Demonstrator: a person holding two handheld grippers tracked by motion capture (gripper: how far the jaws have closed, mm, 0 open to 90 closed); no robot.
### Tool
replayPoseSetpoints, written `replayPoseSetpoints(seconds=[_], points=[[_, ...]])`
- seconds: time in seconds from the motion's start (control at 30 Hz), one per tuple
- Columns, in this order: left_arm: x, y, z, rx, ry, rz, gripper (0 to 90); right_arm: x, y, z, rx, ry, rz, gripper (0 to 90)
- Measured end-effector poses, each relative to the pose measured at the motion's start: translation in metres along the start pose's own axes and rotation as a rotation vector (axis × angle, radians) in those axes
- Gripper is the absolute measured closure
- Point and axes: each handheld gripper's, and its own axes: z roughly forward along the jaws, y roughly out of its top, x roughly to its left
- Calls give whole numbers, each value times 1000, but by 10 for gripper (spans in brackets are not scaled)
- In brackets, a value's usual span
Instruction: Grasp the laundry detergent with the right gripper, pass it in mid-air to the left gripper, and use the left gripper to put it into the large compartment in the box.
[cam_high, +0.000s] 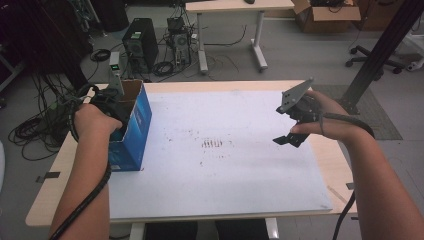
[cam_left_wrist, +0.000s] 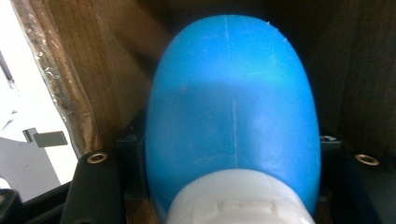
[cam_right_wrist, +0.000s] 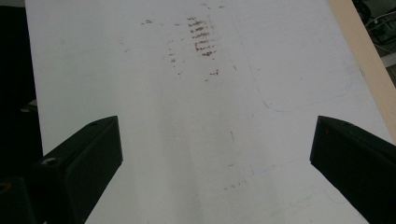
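High view first: my left gripper (cam_high: 111, 102) is sunk into the open top of the blue box (cam_high: 134, 131) that stands at the left edge of the desk (cam_high: 320, 150), with my left hand (cam_high: 92, 120) just outside the box wall. Seen from the left gripper view, a blue bottle (cam_left_wrist: 233, 112) with a white cap (cam_left_wrist: 238, 200) sits between my jaws, cap toward the camera and rounded base pointing away into the box, so its long axis runs straight along the gripper. The black jaws flank it on both sides and seem to press its flanks, so I judge the left gripper closed on the bottle, though the grip looks light and I cannot be sure how firm it is. Brown cardboard walls (cam_left_wrist: 116, 70) stand close on every side of it. My right gripper (cam_high: 295, 131) hangs over the right part of the white sheet (cam_high: 225, 190), well apart from the box; the right gripper view shows its jaws spread wide with nothing between them, pointed at the brown smudges (cam_right_wrist: 201, 39) on the sheet. What matters for the coming move, I judge, is that the bottle lies in line with my left gripper and inside the box, so it goes in or out along that axis, and the left hand is the one to do it.
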Motion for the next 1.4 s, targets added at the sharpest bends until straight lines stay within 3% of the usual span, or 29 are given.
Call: replayPoseSetpoints(seconds=[0.33,0.73,1.23,1.4], points=[[-3,1,-2,0,3,-2,301,0,0,2,-2,4,0,23],[-7,-3,-19,-7,39,-5,264,0,-6,0,-11,0,10,23],[-12,-15,-50,-78,100,8,177,3,-7,-5,-27,-3,7,23],[-13,-20,-61,-101,92,7,145,4,-7,-8,-27,-7,10,23]])
